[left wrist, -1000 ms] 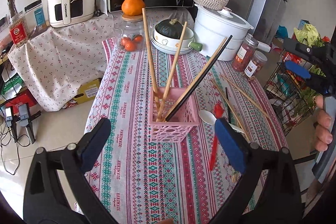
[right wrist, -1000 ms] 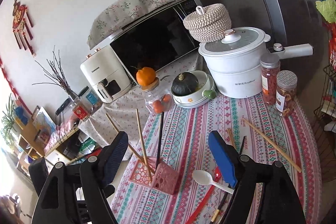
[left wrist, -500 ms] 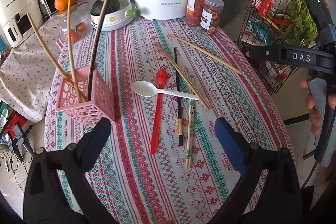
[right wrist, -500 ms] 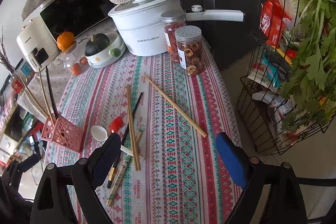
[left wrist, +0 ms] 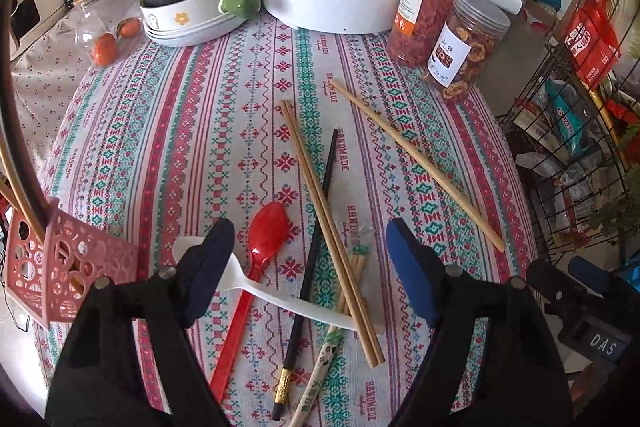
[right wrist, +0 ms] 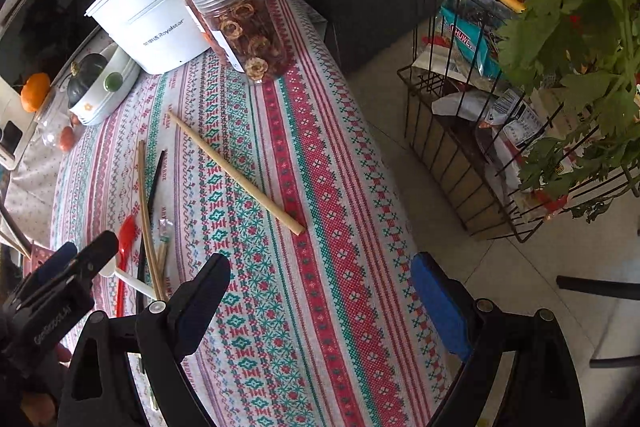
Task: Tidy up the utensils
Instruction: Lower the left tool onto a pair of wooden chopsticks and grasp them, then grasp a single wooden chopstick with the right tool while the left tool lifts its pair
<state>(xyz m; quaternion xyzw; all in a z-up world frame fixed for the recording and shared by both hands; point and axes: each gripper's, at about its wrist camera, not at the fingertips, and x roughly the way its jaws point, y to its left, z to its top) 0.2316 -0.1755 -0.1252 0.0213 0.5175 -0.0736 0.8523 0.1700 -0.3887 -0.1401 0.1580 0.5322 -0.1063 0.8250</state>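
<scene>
Both tools had dropped closer to the surface (left wrist: 192,131). The left tool (left wrist: 308,267) was closing over the messy pile of chopsticks (left wrist: 328,223) and spoons, mid-frame, pinching nothing yet. The right tool (right wrist: 320,291) stayed wide apart, empty. The pink basket (left wrist: 60,267) waited at the left edge.

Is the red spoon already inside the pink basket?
No, the red spoon lies flat on the tablecloth, beside the pink basket.

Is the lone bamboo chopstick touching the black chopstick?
Apart. The left wrist view shows bare tablecloth between the lone bamboo chopstick and the black chopstick along their whole lengths.
</scene>
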